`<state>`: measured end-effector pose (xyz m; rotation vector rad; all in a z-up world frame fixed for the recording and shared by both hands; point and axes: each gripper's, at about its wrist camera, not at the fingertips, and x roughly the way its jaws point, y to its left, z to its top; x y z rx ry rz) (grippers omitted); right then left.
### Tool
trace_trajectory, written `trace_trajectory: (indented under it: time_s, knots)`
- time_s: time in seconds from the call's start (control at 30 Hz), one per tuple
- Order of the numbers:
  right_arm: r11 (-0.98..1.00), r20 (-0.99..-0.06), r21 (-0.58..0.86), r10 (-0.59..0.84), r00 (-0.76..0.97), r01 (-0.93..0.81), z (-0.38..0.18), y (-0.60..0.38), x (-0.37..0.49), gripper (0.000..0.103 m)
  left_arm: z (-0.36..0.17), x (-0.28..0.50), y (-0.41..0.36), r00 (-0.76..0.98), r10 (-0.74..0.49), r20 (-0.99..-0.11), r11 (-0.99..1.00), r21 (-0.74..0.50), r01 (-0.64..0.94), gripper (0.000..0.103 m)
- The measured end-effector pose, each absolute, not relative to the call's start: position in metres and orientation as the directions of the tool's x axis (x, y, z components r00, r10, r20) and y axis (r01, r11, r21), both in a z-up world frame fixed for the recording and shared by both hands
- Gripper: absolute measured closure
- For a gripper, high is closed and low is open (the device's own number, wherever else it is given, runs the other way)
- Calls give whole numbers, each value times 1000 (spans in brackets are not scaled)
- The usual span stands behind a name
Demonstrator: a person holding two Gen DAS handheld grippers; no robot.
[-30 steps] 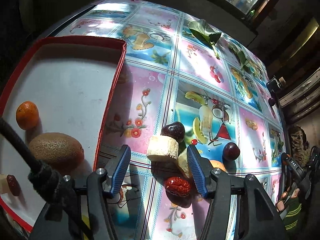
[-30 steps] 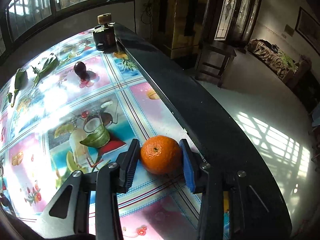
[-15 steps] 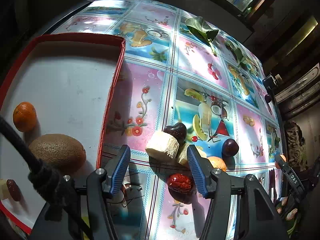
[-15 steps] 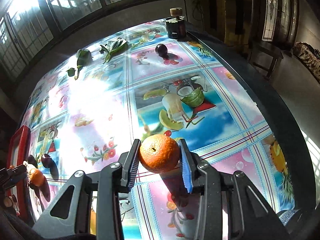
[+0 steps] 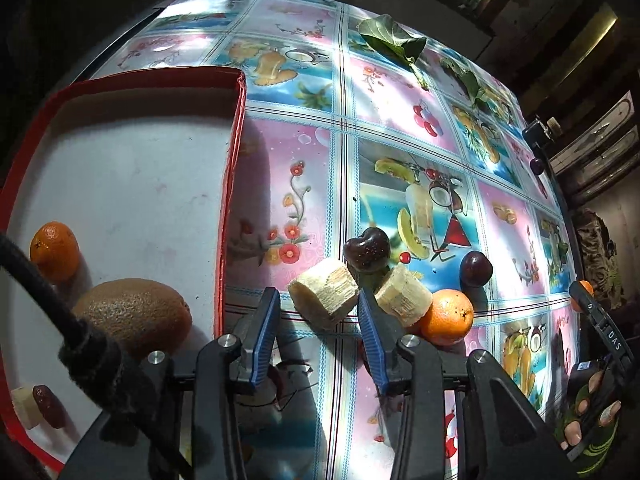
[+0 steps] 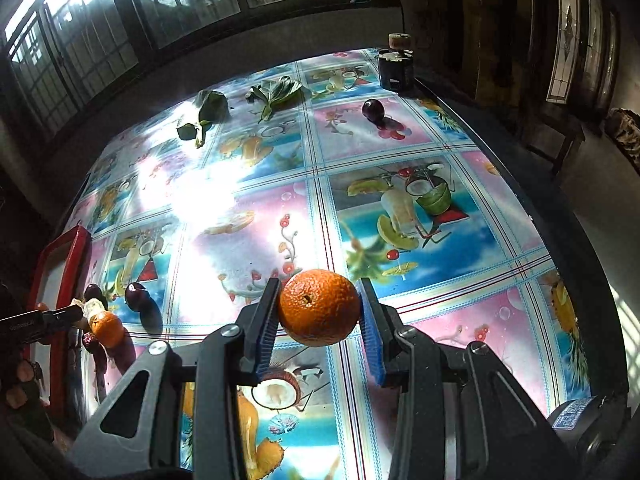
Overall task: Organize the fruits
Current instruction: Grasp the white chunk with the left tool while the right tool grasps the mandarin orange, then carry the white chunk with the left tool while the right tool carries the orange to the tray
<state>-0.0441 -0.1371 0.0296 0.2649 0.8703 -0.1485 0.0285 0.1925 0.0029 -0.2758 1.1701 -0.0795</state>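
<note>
The right tool [image 6: 318, 310] pinches a round, bumpy orange tangerine [image 6: 319, 307] up above the shiny picture-covered desk [image 6: 420, 216], and it could slip out and roll off the edge if the squeeze gets loose. The left tool [image 5: 316, 312] is spread wide around a pale cut banana chunk [image 5: 323, 298] lying on the desk near the red-edged white tray [image 5: 230, 184]; closing too hard could squash the soft chunk.

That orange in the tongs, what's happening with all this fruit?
A person is sorting fruit with two handheld tongs. The right tongs grip an orange above the table. The left tongs are open around a banana piece, beside the red tray holding a kiwi and a small orange.
</note>
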Motion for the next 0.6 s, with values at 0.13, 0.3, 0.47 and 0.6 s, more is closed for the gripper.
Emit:
trace_trajectory:
  time_s: [0.13, 0.3, 0.47, 0.6]
  knots:
    - [961, -766, 169, -10, 642, 217, 32, -129, -44, 64, 1, 38, 181, 390, -149, -908, 979, -191, -70, 65]
    - [964, -769, 172, 2, 639, 204, 32, -124, -48, 64, 1, 37, 178, 396, -133, -909, 982, -174, -69, 77]
    - [966, -759, 185, 24, 651, 181, 38, -118, -56, 64, 8, 14, 180, 423, -98, -901, 980, -161, -116, 79]
    - [966, -740, 222, 80, 668, 131, 47, -107, -66, 64, 25, -15, 173, 468, -47, -882, 980, -132, -150, 79]
